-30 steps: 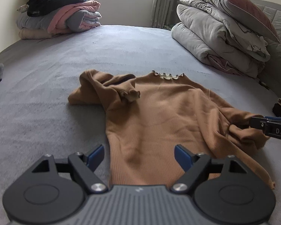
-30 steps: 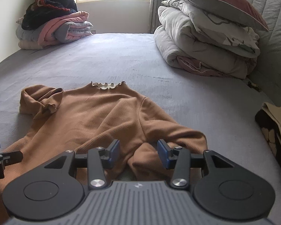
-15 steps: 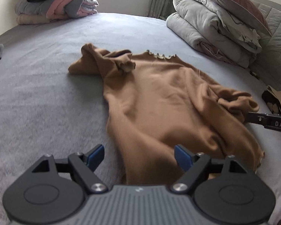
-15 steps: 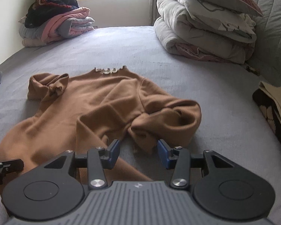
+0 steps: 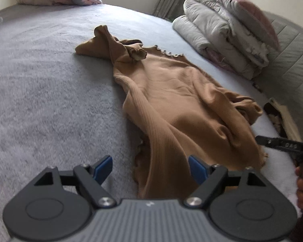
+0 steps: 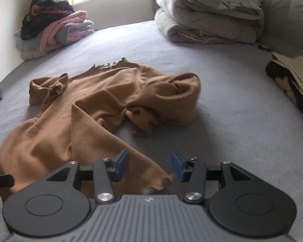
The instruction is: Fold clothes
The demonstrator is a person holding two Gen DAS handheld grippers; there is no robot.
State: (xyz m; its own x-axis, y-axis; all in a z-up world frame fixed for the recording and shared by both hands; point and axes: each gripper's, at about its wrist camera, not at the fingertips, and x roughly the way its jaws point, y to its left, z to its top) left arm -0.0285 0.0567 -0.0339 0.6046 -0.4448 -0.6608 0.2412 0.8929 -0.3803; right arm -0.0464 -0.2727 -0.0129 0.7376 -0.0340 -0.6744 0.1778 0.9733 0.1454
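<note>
Two grippers over brown top (image 5: 177, 100)

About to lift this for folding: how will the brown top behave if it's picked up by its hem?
The brown top is probably floppy: it lies in soft creases, so it should sag between the grippers. Its bunched sleeve will likely dangle. Thin ribbed knit suggests it is light and may stretch.
</note>
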